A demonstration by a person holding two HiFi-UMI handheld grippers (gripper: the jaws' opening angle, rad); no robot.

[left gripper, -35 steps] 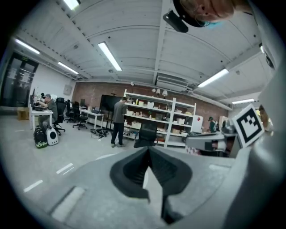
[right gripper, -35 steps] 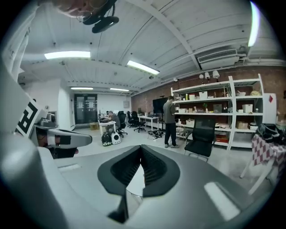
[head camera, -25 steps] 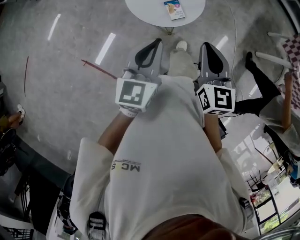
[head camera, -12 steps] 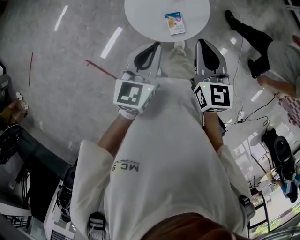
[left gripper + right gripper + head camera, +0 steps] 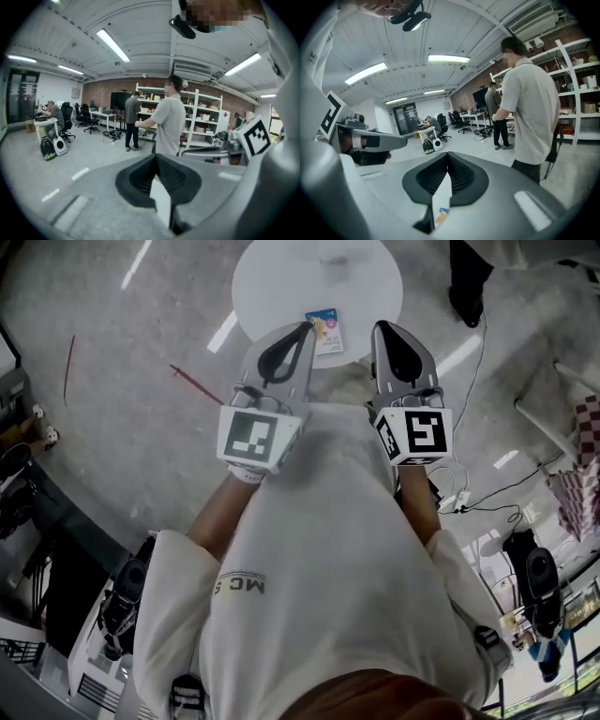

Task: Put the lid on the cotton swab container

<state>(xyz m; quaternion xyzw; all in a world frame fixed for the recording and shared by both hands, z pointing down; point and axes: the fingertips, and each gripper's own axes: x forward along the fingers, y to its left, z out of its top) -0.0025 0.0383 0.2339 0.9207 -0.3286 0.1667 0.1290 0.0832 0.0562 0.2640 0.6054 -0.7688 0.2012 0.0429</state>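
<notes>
Both grippers are held out before the person's chest, side by side and apart: the left gripper and the right gripper. Each has its fingers pressed together at the tips, with nothing between them. Just past the tips stands a round white bench. A small blue pack lies flat near its closer edge, between the two grippers.

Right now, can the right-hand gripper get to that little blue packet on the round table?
Probably yes. The blue packet lies uncovered near the edge of the round table, and the right gripper hangs close beside it with nothing between. Its jaws are shut, so they must open first.
</notes>
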